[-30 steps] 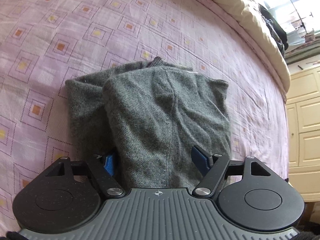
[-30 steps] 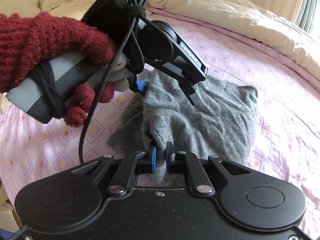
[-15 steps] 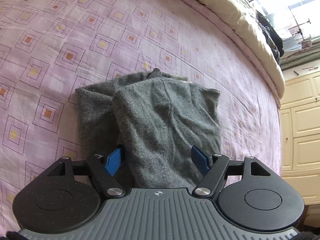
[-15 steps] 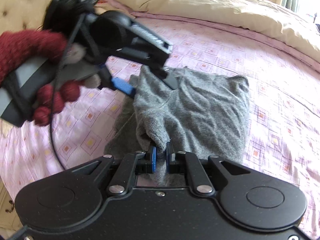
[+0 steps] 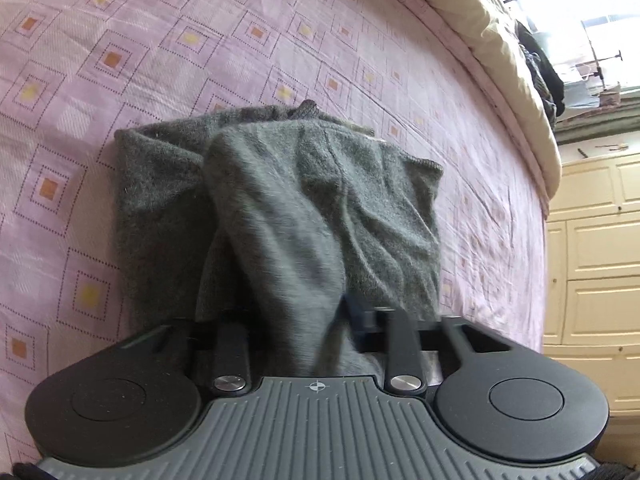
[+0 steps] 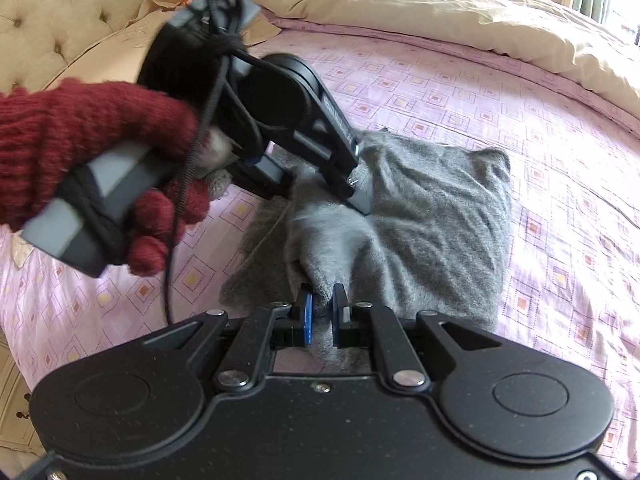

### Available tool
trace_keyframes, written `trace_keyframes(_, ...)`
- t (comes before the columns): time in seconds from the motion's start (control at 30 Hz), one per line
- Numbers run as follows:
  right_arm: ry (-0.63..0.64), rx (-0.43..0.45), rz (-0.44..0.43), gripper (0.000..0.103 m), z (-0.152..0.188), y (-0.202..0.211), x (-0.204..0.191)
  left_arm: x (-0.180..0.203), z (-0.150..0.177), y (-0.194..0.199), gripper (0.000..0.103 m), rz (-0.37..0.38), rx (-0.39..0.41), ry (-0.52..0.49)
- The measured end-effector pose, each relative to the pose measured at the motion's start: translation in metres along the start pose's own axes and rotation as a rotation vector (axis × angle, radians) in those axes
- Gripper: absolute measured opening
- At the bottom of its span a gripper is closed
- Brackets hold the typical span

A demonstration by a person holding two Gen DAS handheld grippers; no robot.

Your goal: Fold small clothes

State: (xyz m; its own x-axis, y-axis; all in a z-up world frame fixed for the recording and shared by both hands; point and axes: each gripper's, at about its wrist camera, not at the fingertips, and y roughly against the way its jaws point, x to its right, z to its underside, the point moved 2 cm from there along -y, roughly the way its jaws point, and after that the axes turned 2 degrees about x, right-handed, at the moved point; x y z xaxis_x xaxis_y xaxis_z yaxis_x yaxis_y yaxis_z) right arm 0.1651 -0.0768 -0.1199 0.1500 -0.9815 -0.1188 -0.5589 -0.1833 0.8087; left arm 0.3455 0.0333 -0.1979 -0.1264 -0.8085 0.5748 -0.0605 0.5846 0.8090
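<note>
Sweater (image 5: 320,216), one, grey: two hand-held grippers, left (image 5: 296,312) and right (image 6: 321,304), each pinching its fabric.

**Room: bedroom, daylight**

Bed with pink sheet (image 5: 168,80), square pattern. Cream duvet (image 6: 420,4) bunched along far edge. Tufted beige headboard (image 6: 60,12) at left. Cream panelled cabinets (image 5: 596,260) beside bed. Bright window (image 5: 600,0), dark clothes pile (image 5: 544,76) near it.

You work a plain grey garment (image 5: 320,208) on a pink sheet (image 5: 120,60) patterned with dotted squares, orange and yellow at their centres. Your glove (image 6: 80,128) is dark red; the quilt (image 6: 440,12) cream.
</note>
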Motion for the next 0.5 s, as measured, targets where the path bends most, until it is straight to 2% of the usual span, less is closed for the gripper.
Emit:
trace_keyframes(0.07,-0.020,0.019,-0.018,0.015,-0.005,0.006,-0.002,0.006,-0.002,0.006,0.014,-0.022,0.004,-0.048)
trace_keyframes(0.2,-0.026,0.055,-0.071,0.015,-0.017,0.011,-0.014,0.027,-0.005,0.037,0.015,-0.004,0.049,-0.208)
trace_keyframes(0.3,-0.007,0.016,-0.112,0.015,-0.019,-0.016,-0.031,0.020,-0.012,0.043,0.015,-0.034,0.048,-0.249)
trace_keyframes(0.33,-0.006,-0.011,-0.128,0.019,-0.019,-0.029,-0.036,0.012,-0.015,0.039,0.016,-0.059,0.041,-0.248)
trace_keyframes(0.4,-0.012,-0.072,-0.158,0.027,-0.014,-0.054,-0.043,-0.006,-0.019,0.028,0.022,-0.121,0.030,-0.242)
trace_keyframes(0.47,-0.041,-0.109,-0.193,0.029,-0.010,-0.069,-0.042,-0.026,-0.022,0.018,0.051,-0.179,0.006,-0.234)
trace_keyframes(0.5,-0.060,-0.113,-0.203,0.032,-0.009,-0.069,-0.039,-0.033,-0.023,0.018,0.052,-0.167,0.015,-0.211)
